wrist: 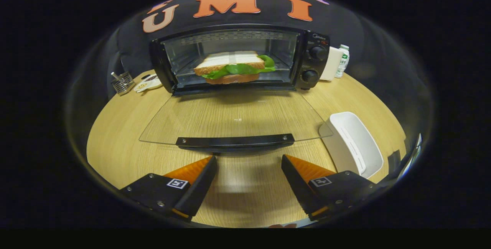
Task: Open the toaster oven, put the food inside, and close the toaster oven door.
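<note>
Gripper view: my claw (249, 172) hangs wide and empty above the wooden table (115, 145), both orange-faced fingers short of the door handle (235, 141) at twelve o'clock. The toaster oven (239, 59) stands beyond, its glass door (230, 116) dropped flat toward me, and the sandwich (234, 68) already sits inside on the rack. By my reckoning only the closing remains. The risks: a finger catching the bare glass edge rather than the handle could slip, and a hard upward swing might slam the door or shove the oven back. The white tray (355, 141) at two o'clock lies just beside the door's corner, so a sideways drift could knock it.
</note>
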A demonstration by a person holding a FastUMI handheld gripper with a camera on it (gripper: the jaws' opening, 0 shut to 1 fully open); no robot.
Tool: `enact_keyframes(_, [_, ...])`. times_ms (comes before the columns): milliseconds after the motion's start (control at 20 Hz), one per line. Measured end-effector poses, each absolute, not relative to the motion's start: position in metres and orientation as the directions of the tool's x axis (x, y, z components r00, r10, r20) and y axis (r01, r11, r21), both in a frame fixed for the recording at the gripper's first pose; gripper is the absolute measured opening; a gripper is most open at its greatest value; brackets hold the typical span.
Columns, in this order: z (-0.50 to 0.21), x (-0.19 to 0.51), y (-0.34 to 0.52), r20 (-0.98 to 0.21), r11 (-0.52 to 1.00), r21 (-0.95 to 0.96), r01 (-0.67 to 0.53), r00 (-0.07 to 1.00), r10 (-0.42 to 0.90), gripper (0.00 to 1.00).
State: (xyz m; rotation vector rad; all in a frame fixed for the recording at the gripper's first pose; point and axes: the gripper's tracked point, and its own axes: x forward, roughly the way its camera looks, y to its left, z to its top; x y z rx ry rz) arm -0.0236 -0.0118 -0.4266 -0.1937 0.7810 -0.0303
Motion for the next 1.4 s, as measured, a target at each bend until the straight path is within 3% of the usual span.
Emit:
enact_keyframes(450, [-0.388, -0.019, -0.007, -0.662, 0.988, -0.143, -0.061, 0.748, -0.05, 0.99])
enact_keyframes(800, [-0.326, 0.017, -0.002, -0.584, 0.996, -0.082, -0.024, 0.811, -0.028, 0.99])
enact_keyframes(1400, [-0.29, 0.073, 0.004, -0.531, 0.994, -0.109, -0.024, 0.846, -0.038, 0.99])
